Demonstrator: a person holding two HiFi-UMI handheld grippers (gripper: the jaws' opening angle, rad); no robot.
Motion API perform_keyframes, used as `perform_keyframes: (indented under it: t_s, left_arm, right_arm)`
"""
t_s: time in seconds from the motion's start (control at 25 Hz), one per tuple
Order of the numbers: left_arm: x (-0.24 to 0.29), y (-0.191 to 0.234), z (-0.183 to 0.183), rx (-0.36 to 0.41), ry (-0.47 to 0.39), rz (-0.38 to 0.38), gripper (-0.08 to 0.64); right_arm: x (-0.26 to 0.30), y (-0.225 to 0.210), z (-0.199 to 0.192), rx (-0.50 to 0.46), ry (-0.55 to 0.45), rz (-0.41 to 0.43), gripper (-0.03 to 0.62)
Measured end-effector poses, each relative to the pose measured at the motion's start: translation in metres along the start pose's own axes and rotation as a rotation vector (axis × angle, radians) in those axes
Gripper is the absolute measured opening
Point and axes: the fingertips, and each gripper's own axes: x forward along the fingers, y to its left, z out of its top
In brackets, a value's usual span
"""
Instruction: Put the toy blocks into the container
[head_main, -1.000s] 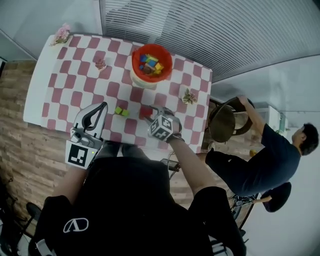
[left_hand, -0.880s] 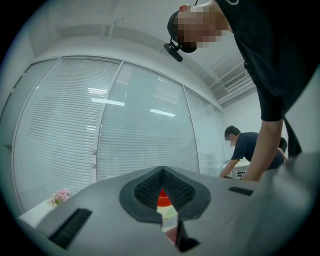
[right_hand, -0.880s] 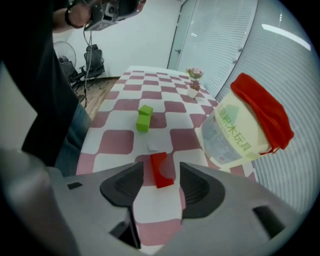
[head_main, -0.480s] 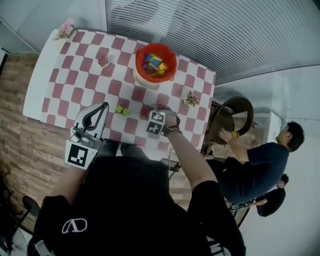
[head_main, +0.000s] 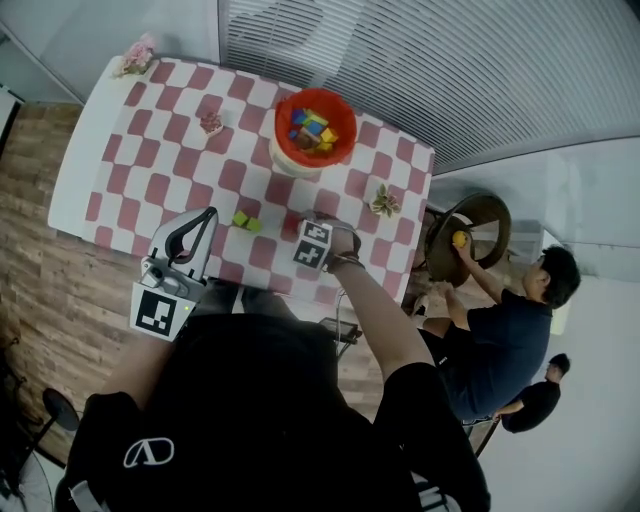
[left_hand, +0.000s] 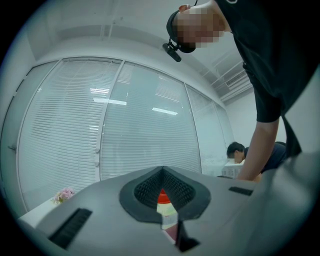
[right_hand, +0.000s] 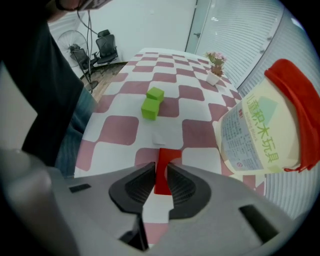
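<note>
Covering table (head_main: 78, 170), checked cloth (head_main: 180, 160) (red/wht), blinds (head_main: 400, 60) behind, wood floor (head_main: 40, 290)

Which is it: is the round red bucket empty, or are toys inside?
Not empty. The head view shows coloured toy blocks piled inside the round red bucket.

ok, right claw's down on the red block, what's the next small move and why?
Probably lift straight up a little. The right claw has just been closing and its pads now look pressed on both sides of the red block, which sits on the tablecloth; the container stands beside it.
</note>
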Motion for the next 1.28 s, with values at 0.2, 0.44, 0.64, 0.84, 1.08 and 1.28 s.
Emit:
perform_keyframes:
  t_s: [0.2,0.44,0.64,0.84,1.08,1.28]
  left_arm:
    - [0.006,-0.005,0.004,-0.001,-0.011,-0.022,0.006]
    - [0.018,-0.012,0.011,0.0,-0.036,-0.06,0.006]
    - [0.03,-0.016,0.021,0.009,-0.068,-0.092,0.006]
    - [0.04,-0.02,0.032,0.024,-0.095,-0.121,0.006]
    - [0.049,-0.023,0.043,0.024,-0.117,-0.148,0.006]
    - [0.055,-0.022,0.052,0.035,-0.135,-0.161,0.006]
  right_arm:
    - [-0.037,-0.012,0.013,0.195,-0.186,-0.064,0.079]
    - [-0.121,-0.033,0.041,0.402,-0.493,-0.181,0.078]
    - [-0.197,-0.045,0.054,0.543,-0.759,-0.28,0.078]
    - [-0.264,-0.053,0.053,0.62,-0.962,-0.405,0.078]
    - [-0.318,-0.051,0.049,0.67,-1.133,-0.488,0.078]
    - [-0.349,-0.052,0.04,0.694,-1.266,-0.574,0.077]
